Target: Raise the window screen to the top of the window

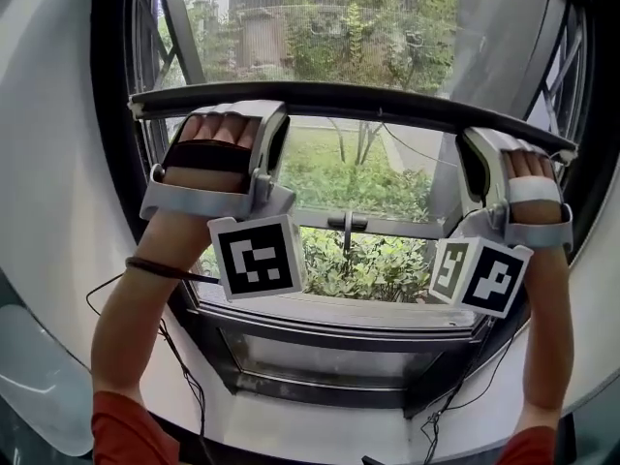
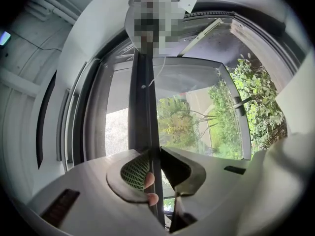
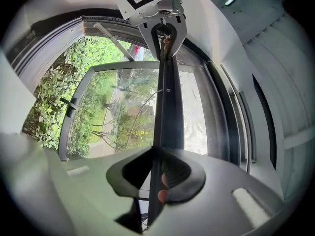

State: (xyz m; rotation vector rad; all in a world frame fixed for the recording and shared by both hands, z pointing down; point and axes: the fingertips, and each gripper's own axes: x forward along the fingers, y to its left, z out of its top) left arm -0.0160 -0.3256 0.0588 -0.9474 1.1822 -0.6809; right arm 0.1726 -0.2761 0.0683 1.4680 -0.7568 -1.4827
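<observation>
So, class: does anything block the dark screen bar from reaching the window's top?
Nothing visible does, as far as the head view reaches. The left gripper and right gripper are shut on the dark horizontal screen bar.

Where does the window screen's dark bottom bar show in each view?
Head view: the screen bar runs across the upper middle.
Left gripper view: the bar stands upright down the centre.
Right gripper view: the bar stands upright down the centre.
Shared landmark: the window handle.
</observation>
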